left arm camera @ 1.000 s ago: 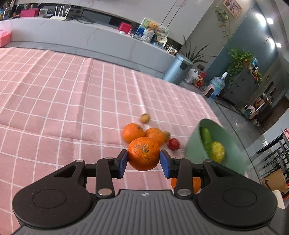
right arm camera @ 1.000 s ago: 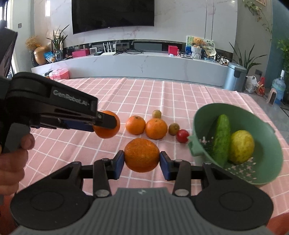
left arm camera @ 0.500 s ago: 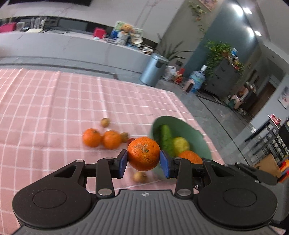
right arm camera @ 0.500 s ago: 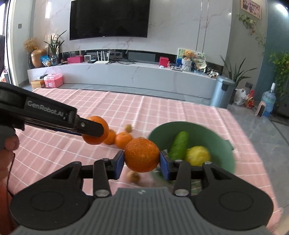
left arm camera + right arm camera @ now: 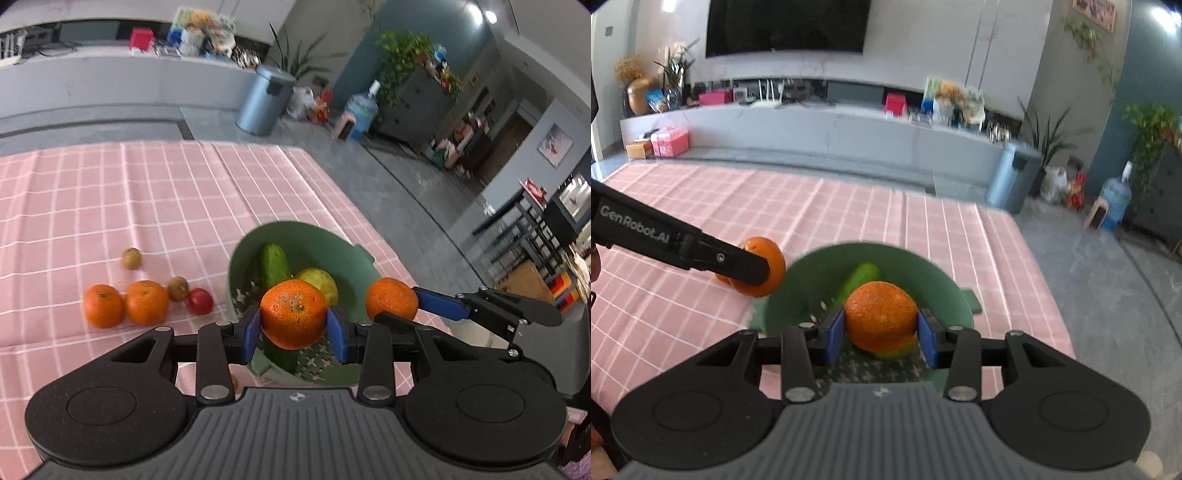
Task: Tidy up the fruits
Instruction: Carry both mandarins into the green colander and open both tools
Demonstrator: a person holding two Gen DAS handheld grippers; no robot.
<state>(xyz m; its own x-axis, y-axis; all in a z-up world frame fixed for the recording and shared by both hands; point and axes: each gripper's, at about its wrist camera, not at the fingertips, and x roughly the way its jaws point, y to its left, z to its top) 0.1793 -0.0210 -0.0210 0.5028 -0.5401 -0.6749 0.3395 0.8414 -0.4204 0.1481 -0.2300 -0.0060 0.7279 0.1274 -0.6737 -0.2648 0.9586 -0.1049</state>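
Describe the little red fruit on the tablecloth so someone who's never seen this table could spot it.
Find the green bowl on the pink checked tablecloth. Just left of it runs a short row of fruit. The red fruit is at the bowl end, beside a small brown fruit: the only red one, smaller than the two oranges.

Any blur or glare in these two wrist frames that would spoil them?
Left wrist view: the held round orange fruit is sharp, the grey-blue pedal bin behind is motion-smeared. Right wrist view: its orange fruit is crisp, the pink checked tablecloth soft; no harsh glare.
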